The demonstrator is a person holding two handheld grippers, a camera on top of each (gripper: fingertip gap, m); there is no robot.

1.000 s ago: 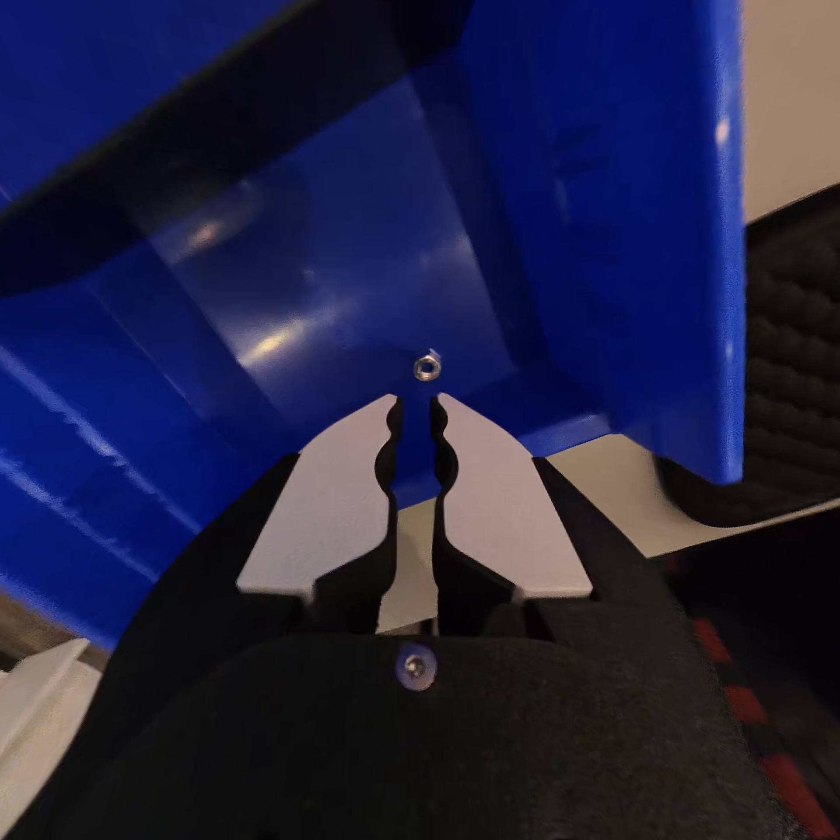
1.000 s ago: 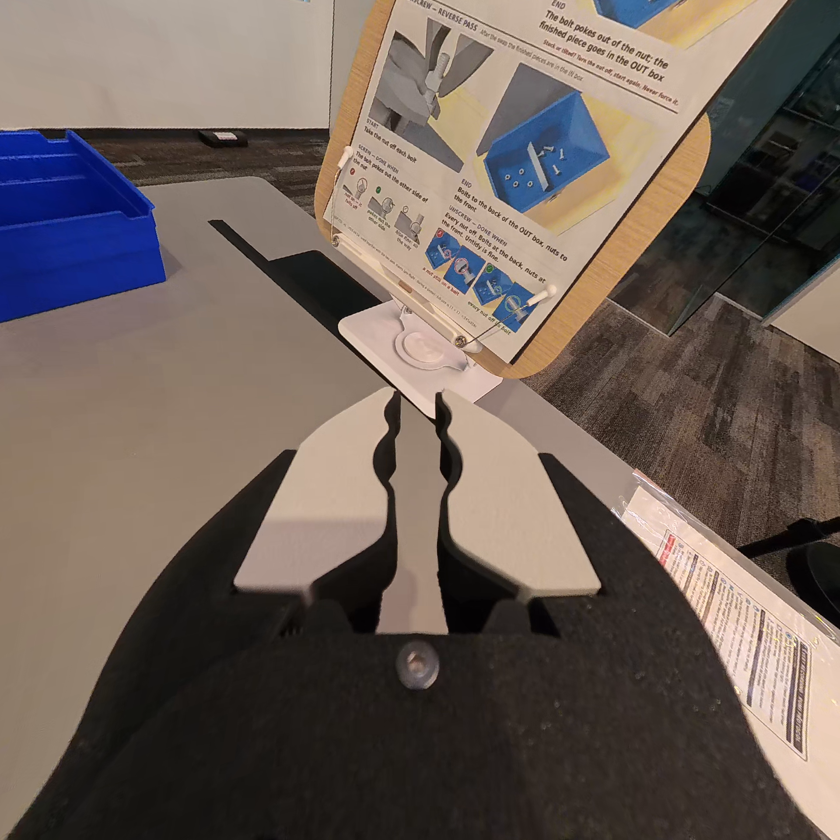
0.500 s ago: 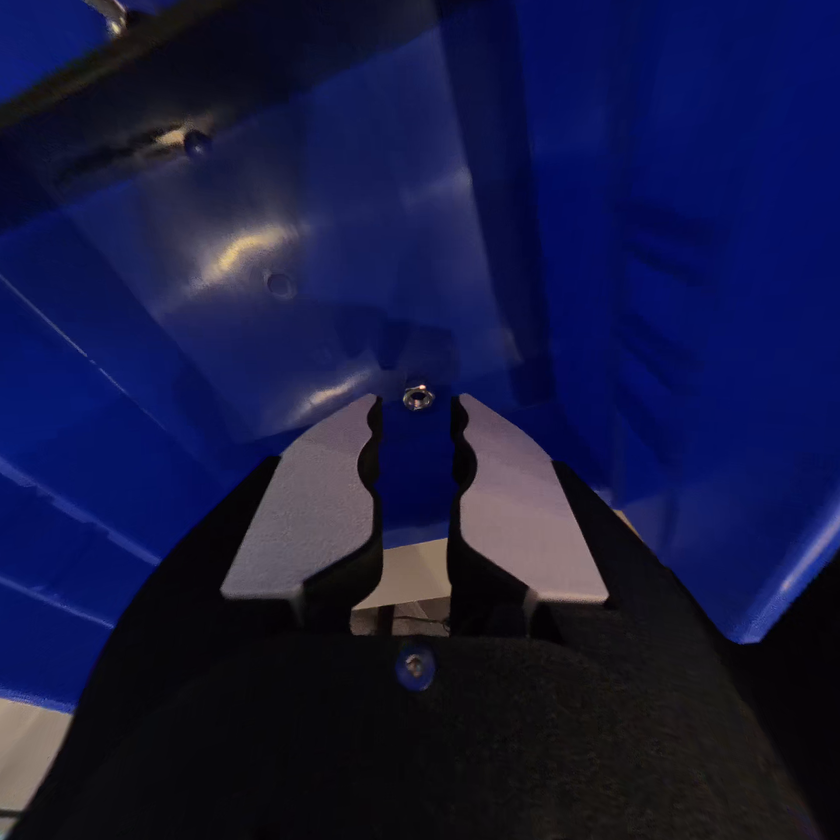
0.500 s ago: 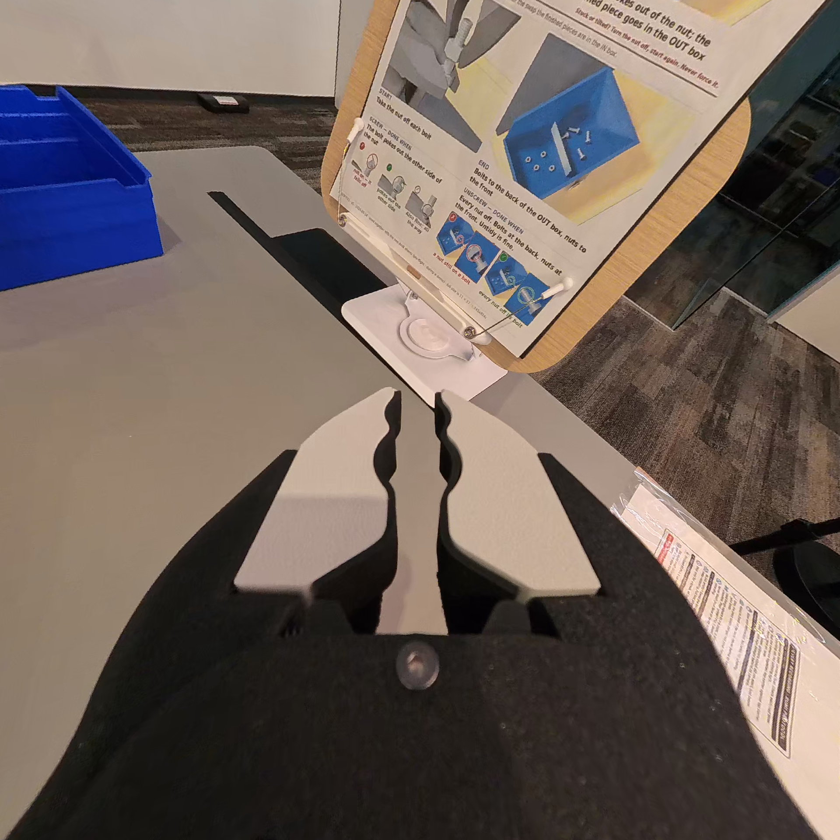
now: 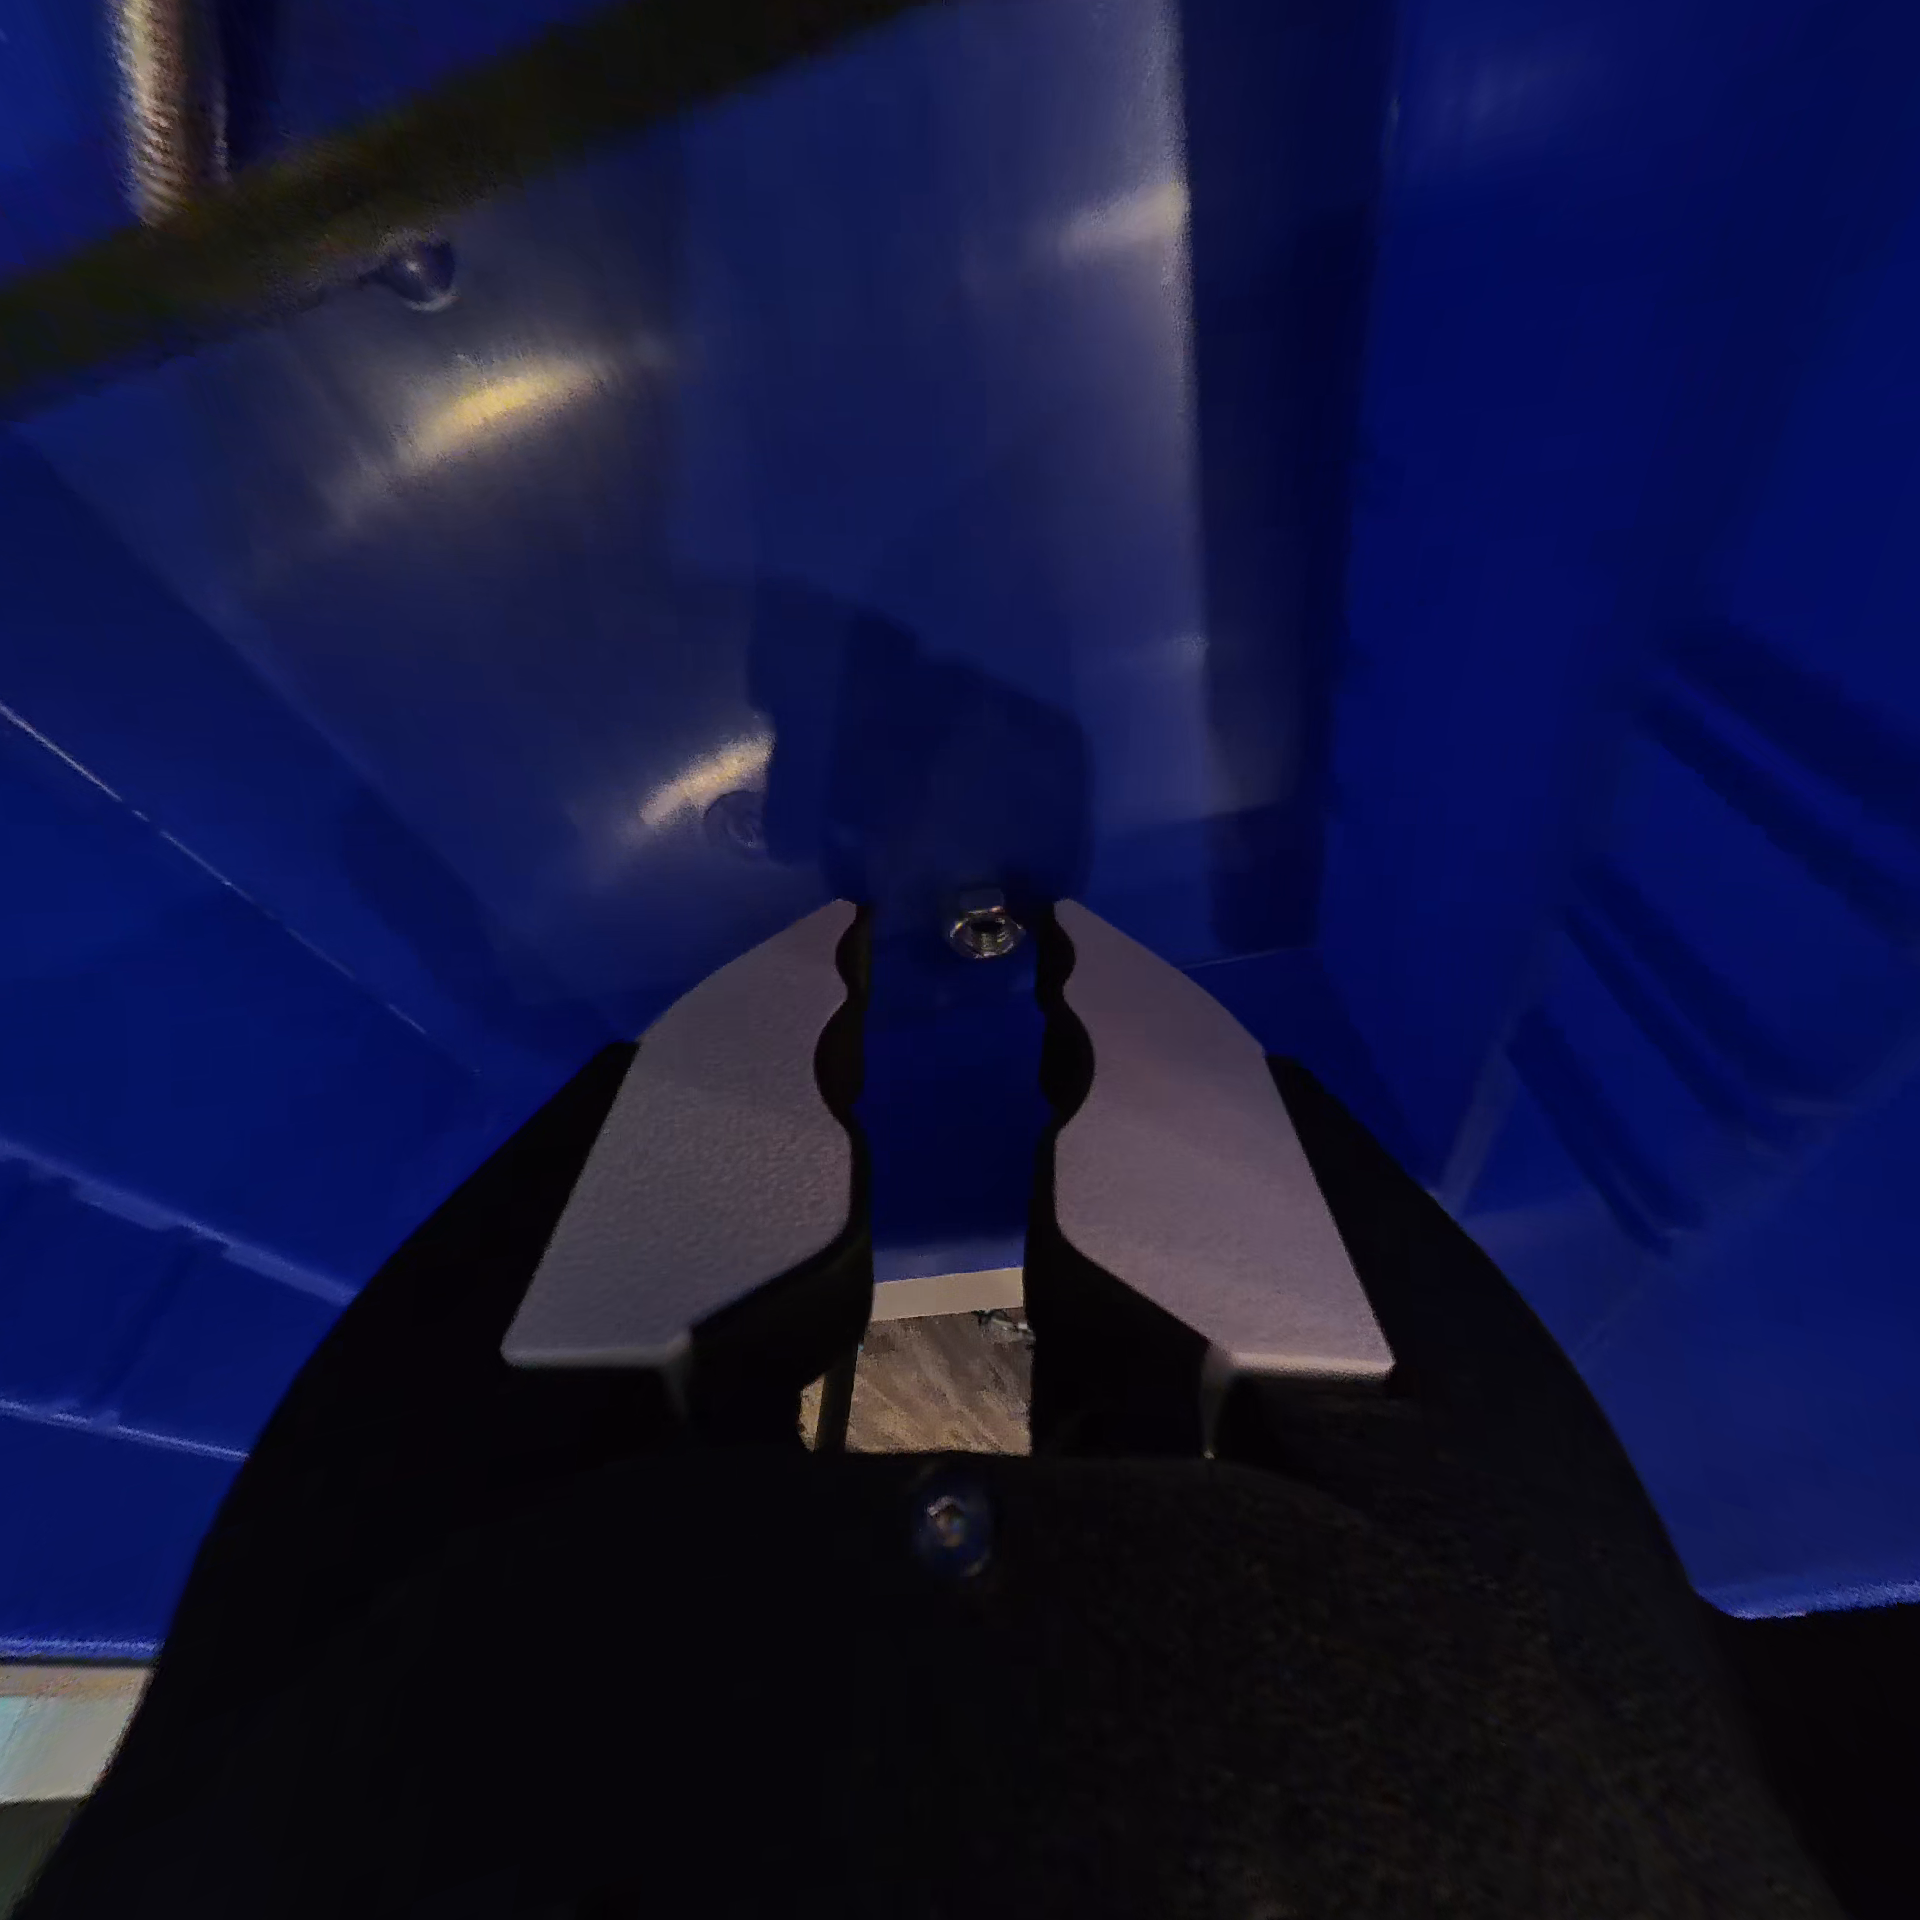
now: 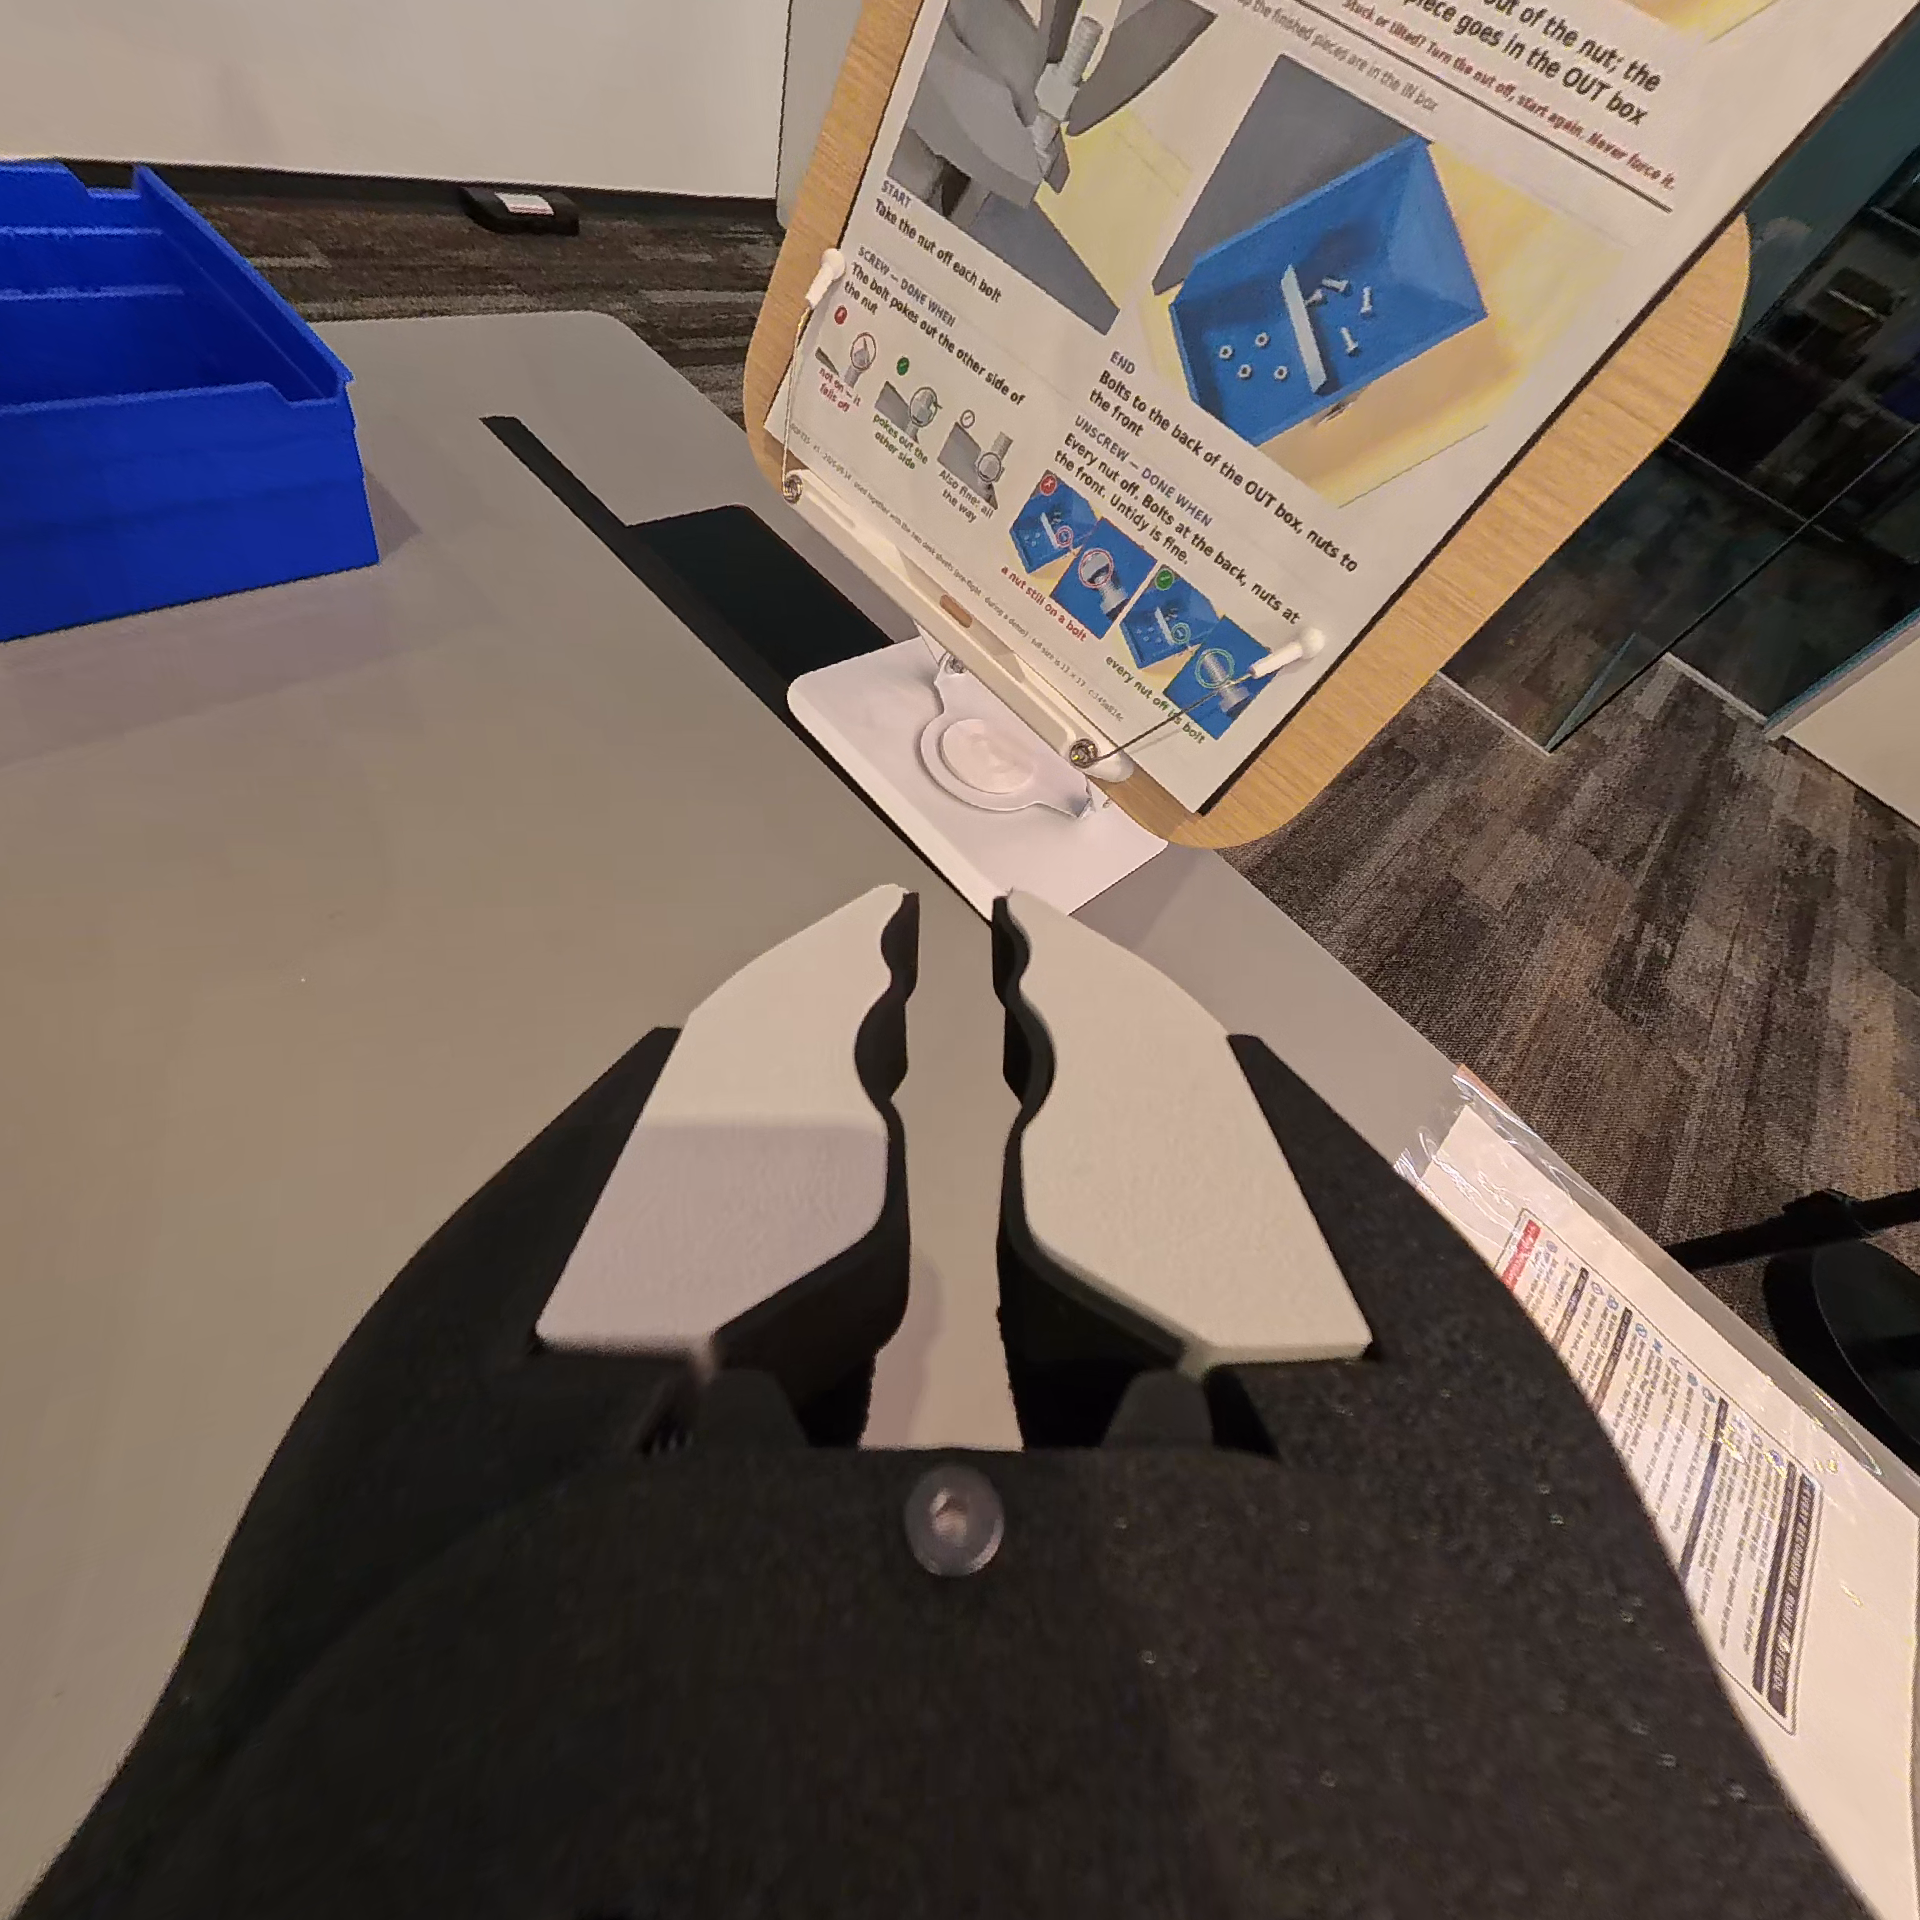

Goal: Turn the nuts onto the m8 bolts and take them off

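In the left wrist view I am inside a blue bin (image 5: 1558, 520). A small silver nut (image 5: 980, 928) lies on the bin floor. My left gripper (image 5: 956, 920) is open, and the nut sits right between its fingertips; I cannot tell if they touch it. Two more small round pieces (image 5: 421, 272) (image 5: 740, 826) lie farther in and look bluish and blurred. My right gripper (image 6: 954, 904) hovers over the grey table (image 6: 416, 935), empty, its jaws a narrow gap apart. No bolt shows clearly.
A dark divider strip (image 5: 364, 177) crosses the bin's upper left. The right wrist view shows another blue bin (image 6: 156, 416) at the far left, an instruction board on a white stand (image 6: 1143, 364) ahead, a laminated sheet (image 6: 1662, 1455) at the right table edge, and carpet beyond. There is about 60 centimeters between the tips of the two grippers.
My left gripper has gone deeper into the bin, up to the nut, and its jaws have opened wider. My right gripper has drifted a little towards the board, jaws unchanged.
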